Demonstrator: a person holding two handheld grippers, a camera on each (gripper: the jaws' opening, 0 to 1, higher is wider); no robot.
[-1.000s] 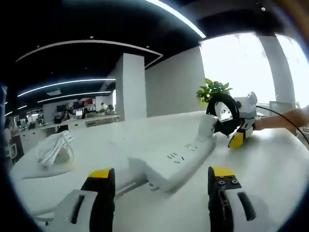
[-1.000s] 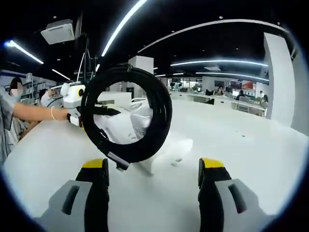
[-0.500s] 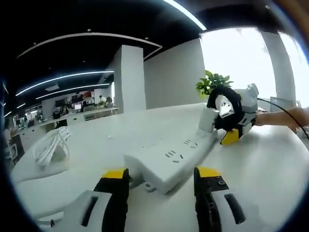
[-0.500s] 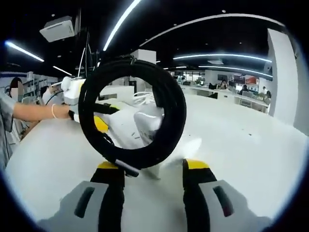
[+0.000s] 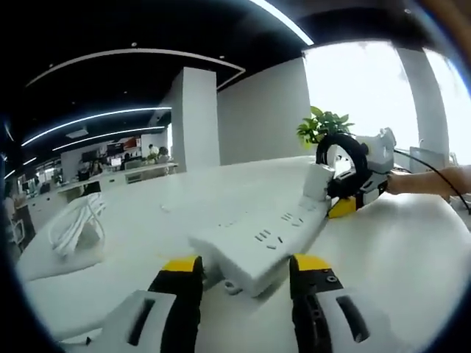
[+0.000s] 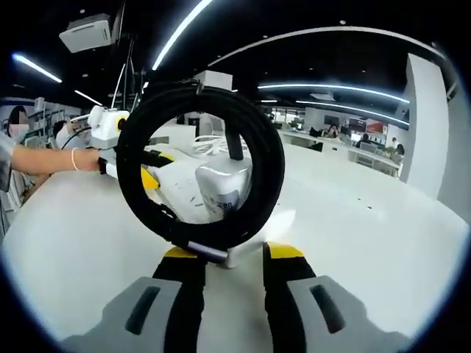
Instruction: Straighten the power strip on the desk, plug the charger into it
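Left gripper (image 5: 239, 266) stood with its yellow-tipped jaws closed around the near end of the white power strip (image 5: 263, 243), which lay diagonally on the white tabletop (image 5: 397, 257) with its sockets facing up. At the strip's far end sat the white charger (image 5: 318, 182), with its coil of black cable (image 5: 346, 163) held up beside it. Right gripper (image 6: 228, 255) had its jaws drawn close together at the base of that charger (image 6: 221, 187); whether they actually pinched it could not be told, as the cable coil (image 6: 200, 165) hung in front. Through the ring of cable the strip (image 6: 180, 193) ran away toward the other gripper (image 6: 110, 136) and the hand (image 6: 82, 159) holding it. Farther off on the tabletop lay a bundle of white cord (image 5: 81, 222), and a green plant (image 5: 324, 126) stood by the bright window.
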